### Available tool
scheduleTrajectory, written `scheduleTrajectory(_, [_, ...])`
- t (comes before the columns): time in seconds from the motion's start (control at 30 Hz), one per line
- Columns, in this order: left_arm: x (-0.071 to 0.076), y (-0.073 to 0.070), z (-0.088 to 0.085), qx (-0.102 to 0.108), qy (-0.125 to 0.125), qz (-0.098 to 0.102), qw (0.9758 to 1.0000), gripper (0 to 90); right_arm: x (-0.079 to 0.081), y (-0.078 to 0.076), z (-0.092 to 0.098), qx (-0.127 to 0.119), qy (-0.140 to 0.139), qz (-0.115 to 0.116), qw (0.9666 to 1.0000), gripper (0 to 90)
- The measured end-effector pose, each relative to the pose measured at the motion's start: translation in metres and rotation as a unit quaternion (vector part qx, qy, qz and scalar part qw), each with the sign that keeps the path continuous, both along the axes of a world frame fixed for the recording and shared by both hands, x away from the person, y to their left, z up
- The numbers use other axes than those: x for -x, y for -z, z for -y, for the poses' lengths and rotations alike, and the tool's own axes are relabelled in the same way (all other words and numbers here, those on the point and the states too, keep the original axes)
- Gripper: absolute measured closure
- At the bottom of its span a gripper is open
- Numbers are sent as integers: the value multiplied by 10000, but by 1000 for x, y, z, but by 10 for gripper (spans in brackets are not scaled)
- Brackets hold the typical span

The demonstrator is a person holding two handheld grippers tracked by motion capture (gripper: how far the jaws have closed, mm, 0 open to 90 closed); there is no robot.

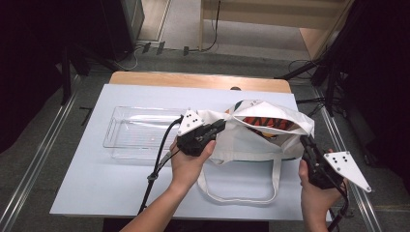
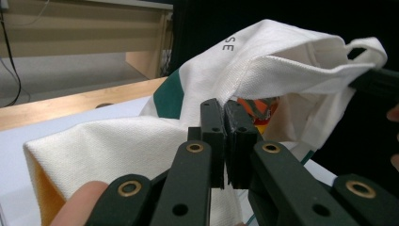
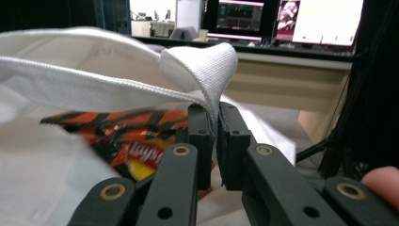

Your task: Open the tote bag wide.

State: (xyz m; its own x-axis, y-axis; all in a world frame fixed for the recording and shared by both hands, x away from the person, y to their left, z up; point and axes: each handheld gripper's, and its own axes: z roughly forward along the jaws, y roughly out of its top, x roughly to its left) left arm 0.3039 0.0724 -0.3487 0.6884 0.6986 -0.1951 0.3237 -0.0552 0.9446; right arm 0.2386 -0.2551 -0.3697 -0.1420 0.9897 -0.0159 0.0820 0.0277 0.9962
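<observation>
The person is holding a white tote bag open by its mouth, one gripper at each side of the rim. The left gripper has its jaws pinched tight on the hem at the bag's nine o'clock side; the left gripper view shows the cloth caught between the closed jaws. The right gripper clamps the rim at the bag's four o'clock corner, and in the right gripper view a folded tip of hem stands up out of the closed jaws.

The bag lies on the pale desk, right of centre, with a clear plastic tray at its nine o'clock. Inside the mouth sits a chip packet.

Judging by this, the opening step is under way. The next move probably calls for keeping both grips firm and the mouth spread, so the packet can slide or be tipped out.

The bag is woven canvas, soft and creased, with a stitched hem, a green patch and a long looped handle trailing toward six o'clock. The packet is glossy orange-and-black foil. The tray is rigid, rectangular and transparent.
</observation>
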Motion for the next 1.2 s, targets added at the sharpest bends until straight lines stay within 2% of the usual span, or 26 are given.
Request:
scheduleTrajectory(0.07, [-2, 0, 1, -28, 12, -4, 10000, 890, -7, -4, 2, 26, 22, 18, 10000, 845])
scheduleTrajectory(0.13, [-3, 1, 1, -28, -15, -23, 10000, 897, -14, -5, 4, 72, 53, 32, 10000, 732])
scheduleTrajectory(0.23, [-3, 1, 1, -28, 19, -32, 10000, 900, -22, -2, 8, 78, 263, 35, 9996, 594])
scheduleTrajectory(0.3, [-2, 1, 1, -13, 30, -25, 10000, 900, -27, 1, 10, 94, 447, -65, 9989, 470])
scheduleTrajectory(0.37, [-2, 0, 2, -17, 41, -23, 10000, 900, -32, 4, 16, -3, 371, -161, 9992, 452])
scheduleTrajectory(0.43, [-3, -1, 2, -27, 88, -20, 10000, 900, -37, 7, 20, -44, 263, -314, 9992, 486])
scheduleTrajectory(0.47, [-3, -1, 3, -30, 88, -20, 10000, 900, -41, 10, 23, -119, 51, -394, 9991, 559])
scheduleTrajectory(0.5, [-3, -1, 3, -23, 92, -21, 10000, 900, -41, 10, 23, -119, 51, -394, 9991, 559])
scheduleTrajectory(0.6, [-3, -1, 4, -24, 114, -15, 9999, 900, -46, 13, 26, -148, -265, -559, 9980, 682])
scheduleTrajectory(0.73, [-2, -2, 6, -51, 142, 30, 9999, 900, -48, 11, 24, 75, -335, -586, 9977, 849])
scheduleTrajectory(0.77, [-2, -3, 7, -51, 122, 62, 9999, 900, -47, 10, 23, 127, -307, -550, 9979, 852])
scheduleTrajectory(0.9, [-6, -4, 6, -36, 87, 82, 9999, 884, -50, 0, 25, 9, -395, -516, 9979, 854])
scheduleTrajectory(1.07, [-15, -6, 7, -31, -43, 166, 9998, 879, -57, -14, 24, 48, -440, -433, 9981, 854])
scheduleTrajectory(1.2, [-22, -11, 10, -214, -176, 308, 9991, 900, -65, -22, 22, 79, -363, -435, 9984, 852])
